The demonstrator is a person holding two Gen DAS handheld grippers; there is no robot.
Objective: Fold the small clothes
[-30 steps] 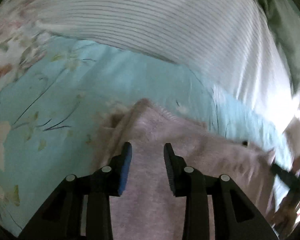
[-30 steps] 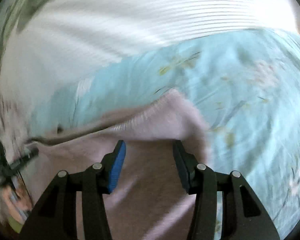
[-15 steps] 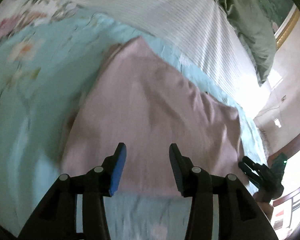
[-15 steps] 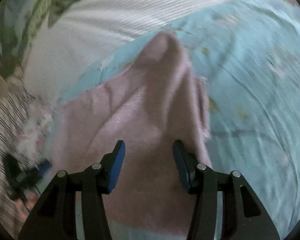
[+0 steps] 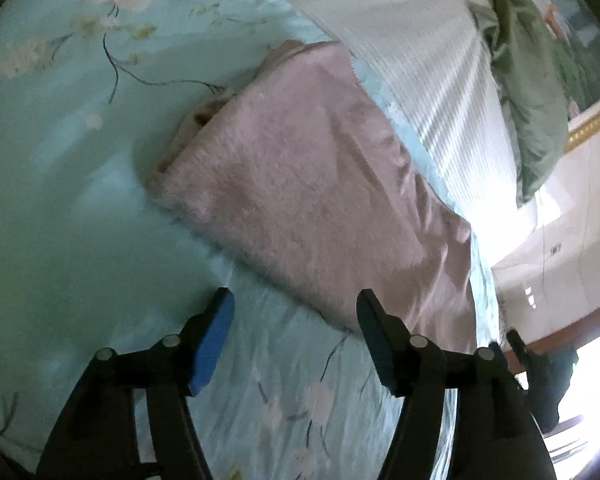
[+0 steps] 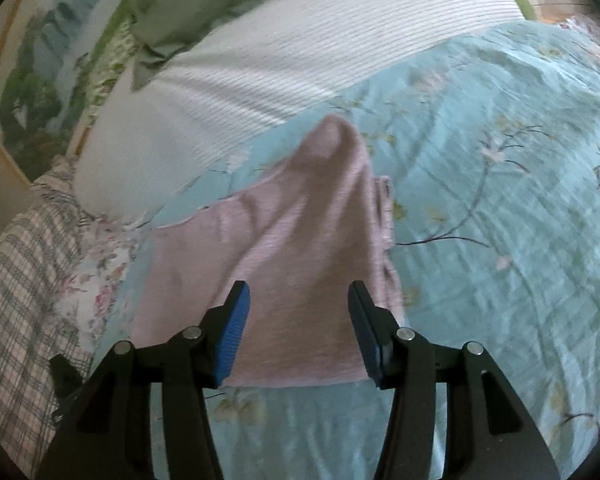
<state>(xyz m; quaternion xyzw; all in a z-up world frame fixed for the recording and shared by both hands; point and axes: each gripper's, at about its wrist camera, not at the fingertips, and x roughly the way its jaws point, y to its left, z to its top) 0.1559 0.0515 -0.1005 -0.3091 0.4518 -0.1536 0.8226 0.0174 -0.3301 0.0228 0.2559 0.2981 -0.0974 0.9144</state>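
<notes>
The pink garment [image 5: 312, 184] has been released ahead of the opening, empty left gripper [image 5: 294, 336] and right gripper [image 6: 298, 330].

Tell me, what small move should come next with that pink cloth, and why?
Probably bring both grippers down to the pink cloth's near edge for another fold. It lies folded on the blue floral bedspread, and the left gripper and right gripper, jaws opening, hold nothing.
</notes>
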